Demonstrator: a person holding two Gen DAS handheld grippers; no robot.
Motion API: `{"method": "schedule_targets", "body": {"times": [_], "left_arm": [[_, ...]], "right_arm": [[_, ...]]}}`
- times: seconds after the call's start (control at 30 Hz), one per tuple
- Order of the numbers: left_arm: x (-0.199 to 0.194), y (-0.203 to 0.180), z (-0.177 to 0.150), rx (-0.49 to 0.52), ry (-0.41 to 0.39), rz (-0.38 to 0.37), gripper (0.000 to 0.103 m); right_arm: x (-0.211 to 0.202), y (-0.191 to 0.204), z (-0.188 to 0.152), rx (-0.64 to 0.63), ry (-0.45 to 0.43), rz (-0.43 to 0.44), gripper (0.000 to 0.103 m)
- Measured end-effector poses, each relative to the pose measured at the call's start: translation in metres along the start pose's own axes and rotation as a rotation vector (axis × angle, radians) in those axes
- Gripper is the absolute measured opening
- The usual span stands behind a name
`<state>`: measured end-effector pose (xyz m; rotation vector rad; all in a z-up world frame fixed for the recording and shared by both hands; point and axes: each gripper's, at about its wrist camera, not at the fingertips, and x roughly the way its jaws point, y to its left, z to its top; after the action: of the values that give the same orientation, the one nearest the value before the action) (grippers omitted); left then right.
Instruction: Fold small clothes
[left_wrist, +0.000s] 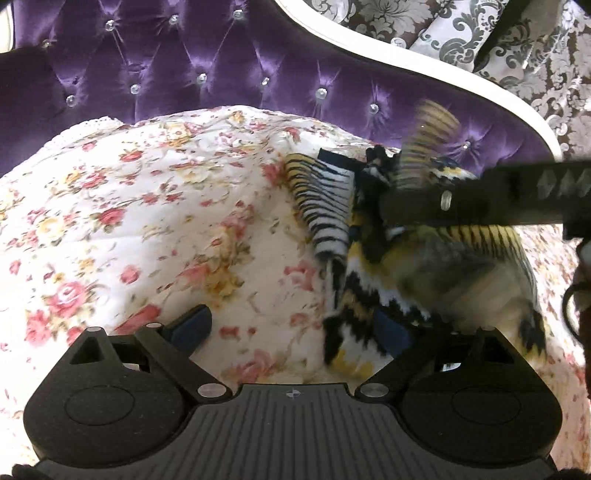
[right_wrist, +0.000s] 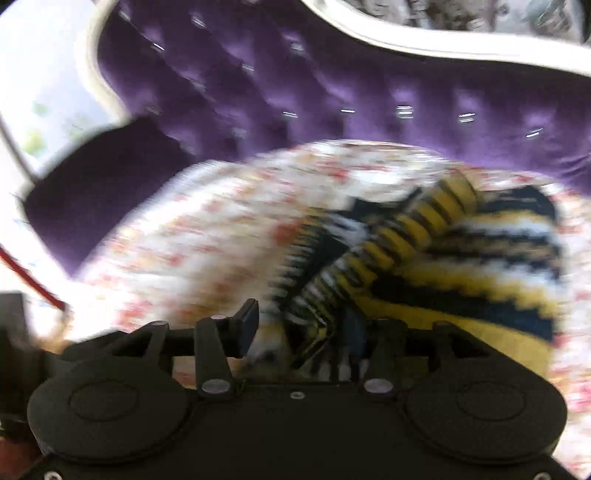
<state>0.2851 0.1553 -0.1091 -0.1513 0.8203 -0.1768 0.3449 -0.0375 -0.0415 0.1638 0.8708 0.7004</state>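
Sweater (left_wrist: 373, 258), striped yellow, black and white, lies bunched on the floral quilt (left_wrist: 147, 206) toward the right in my left view, in front of the purple tufted headboard (left_wrist: 221, 70). My left gripper (left_wrist: 291, 330) stands wide open; its left pad sits over bare quilt, while its right pad is against or under the sweater's near edge, and I see no pinch on the cloth. The right gripper (right_wrist: 303, 326) reaches across from the right over the garment. In its own blurred view the jaws stand partly apart with a fold of sleeve between them, close to the right pad; I cannot tell whether the pads press on it.
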Motion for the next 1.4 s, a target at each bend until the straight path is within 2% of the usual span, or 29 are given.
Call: {"method": "schedule_targets", "body": {"times": [0.13,0.23,0.37,0.5,0.63,0.7,0.83,0.93,1.0,1.13,1.27,1.3,1.33,1.4], "left_arm": [[-0.011,0.005,-0.002,-0.007,-0.004,0.007,0.094],[-0.021,0.008,-0.001,-0.015,-0.023,0.016,0.094],[-0.041,0.009,0.008,-0.064,-0.09,-0.001,0.094],[-0.045,-0.001,0.022,-0.111,-0.13,-0.091,0.094],[-0.036,-0.016,0.04,-0.127,-0.12,-0.151,0.094],[-0.027,-0.023,0.052,-0.116,-0.102,-0.16,0.094],[-0.002,-0.029,0.076,-0.128,-0.014,-0.218,0.094],[0.016,-0.032,0.087,-0.127,0.035,-0.232,0.094],[0.025,-0.034,0.093,-0.126,0.04,-0.234,0.094],[0.046,-0.039,0.099,-0.133,0.065,-0.263,0.092],[0.066,-0.045,0.098,-0.12,0.084,-0.227,0.089],[0.071,-0.047,0.098,-0.119,0.088,-0.225,0.086],[0.075,-0.048,0.097,-0.12,0.096,-0.227,0.078],[0.082,-0.05,0.096,-0.118,0.102,-0.212,0.058]], "right_arm": [[-0.023,0.002,0.001,0.007,-0.072,0.064,0.058],[-0.047,-0.012,0.003,0.028,-0.125,0.057,0.058],[-0.069,-0.034,0.0,0.028,-0.166,-0.051,0.058],[-0.082,-0.045,-0.017,-0.018,-0.177,-0.156,0.063],[-0.09,-0.023,-0.047,-0.183,-0.2,-0.219,0.067],[-0.089,-0.006,-0.062,-0.278,-0.203,-0.231,0.075],[-0.075,0.03,-0.092,-0.487,-0.204,-0.248,0.075],[-0.057,0.047,-0.104,-0.586,-0.203,-0.27,0.072],[-0.045,0.052,-0.109,-0.619,-0.191,-0.264,0.066],[-0.022,0.056,-0.115,-0.681,-0.195,-0.297,0.063],[-0.012,0.053,-0.118,-0.68,-0.182,-0.331,0.051],[-0.011,0.05,-0.117,-0.67,-0.181,-0.333,0.048],[-0.012,0.047,-0.117,-0.658,-0.178,-0.331,0.046],[-0.014,0.044,-0.117,-0.635,-0.18,-0.333,0.036]]}}
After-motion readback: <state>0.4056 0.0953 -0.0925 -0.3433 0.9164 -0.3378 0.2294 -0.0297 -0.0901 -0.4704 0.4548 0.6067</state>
